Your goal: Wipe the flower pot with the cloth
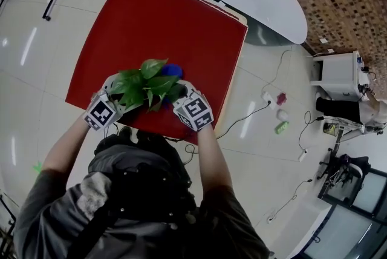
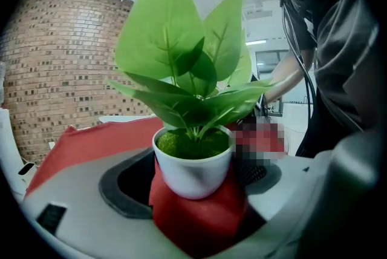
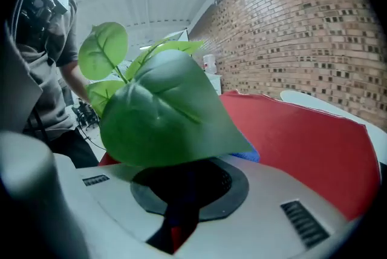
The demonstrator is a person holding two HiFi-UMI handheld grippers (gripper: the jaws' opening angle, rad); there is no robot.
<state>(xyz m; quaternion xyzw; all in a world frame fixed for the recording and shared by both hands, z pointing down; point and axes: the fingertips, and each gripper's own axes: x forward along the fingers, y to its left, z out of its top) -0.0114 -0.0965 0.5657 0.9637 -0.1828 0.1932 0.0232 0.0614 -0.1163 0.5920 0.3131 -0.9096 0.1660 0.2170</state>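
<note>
Holds the flower pot (image 2: 192, 170) upright in the left gripper (image 2: 195, 190), jaws pressed against both its sides. Pinches what looks like the blue cloth (image 3: 249, 157) in the right gripper (image 3: 183, 194), jaws nearly together, just right of the pot and a little beyond it, under the leaves (image 3: 163, 109). Likely calls for a short leftward sweep onto the pot's wall. Farther behind the pot, red table (image 1: 157, 16).

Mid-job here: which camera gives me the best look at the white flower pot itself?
The left gripper view: the flower pot sits clamped between the jaws of the left gripper, rim and wall plain. In the head view leaves cover it; in the right gripper view one big leaf blocks it.
</note>
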